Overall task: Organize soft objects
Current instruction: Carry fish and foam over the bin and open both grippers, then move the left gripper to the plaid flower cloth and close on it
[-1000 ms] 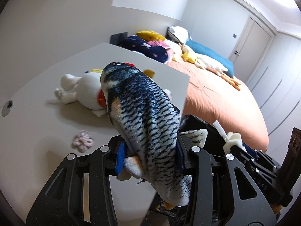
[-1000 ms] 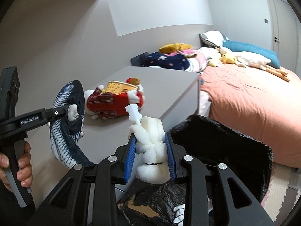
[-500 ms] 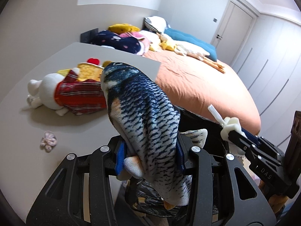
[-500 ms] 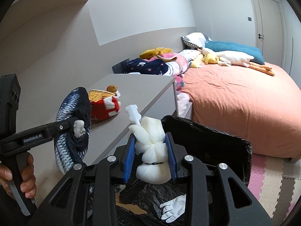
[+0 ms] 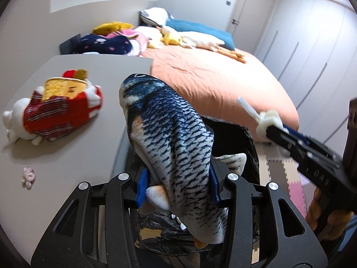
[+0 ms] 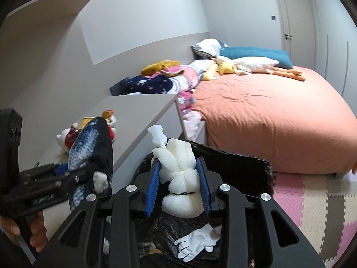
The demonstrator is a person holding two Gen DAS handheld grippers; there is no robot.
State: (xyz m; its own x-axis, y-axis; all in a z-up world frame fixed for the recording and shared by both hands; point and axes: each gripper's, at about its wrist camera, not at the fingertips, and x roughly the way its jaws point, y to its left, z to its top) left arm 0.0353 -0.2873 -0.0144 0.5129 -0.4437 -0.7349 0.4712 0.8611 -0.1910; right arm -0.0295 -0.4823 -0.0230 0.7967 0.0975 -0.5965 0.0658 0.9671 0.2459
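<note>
My left gripper (image 5: 177, 184) is shut on a blue scaled plush fish (image 5: 171, 147), whose head points up over the edge of the grey desk (image 5: 73, 138). My right gripper (image 6: 178, 182) is shut on a white foam sponge (image 6: 180, 185) with a plastic stem. Both hang over a black lined bin (image 6: 245, 174) beside the desk. Inside the bin lies a white glove (image 6: 198, 241). In the right wrist view the fish (image 6: 91, 156) and the left gripper show at the left, held by a hand (image 6: 35, 232). The right gripper with the sponge (image 5: 267, 122) shows in the left wrist view.
A white plush in a red plaid outfit (image 5: 53, 109) and a small pink flower (image 5: 28, 176) lie on the desk. Beyond is a bed with an orange cover (image 6: 267, 116), pillows and plush toys (image 6: 234, 67). Foam floor mats (image 6: 316, 212) lie at the right.
Both grippers have swung right, away from the desk and over the black bin, each still holding its object. The bin's inside and the glove now show more fully.
</note>
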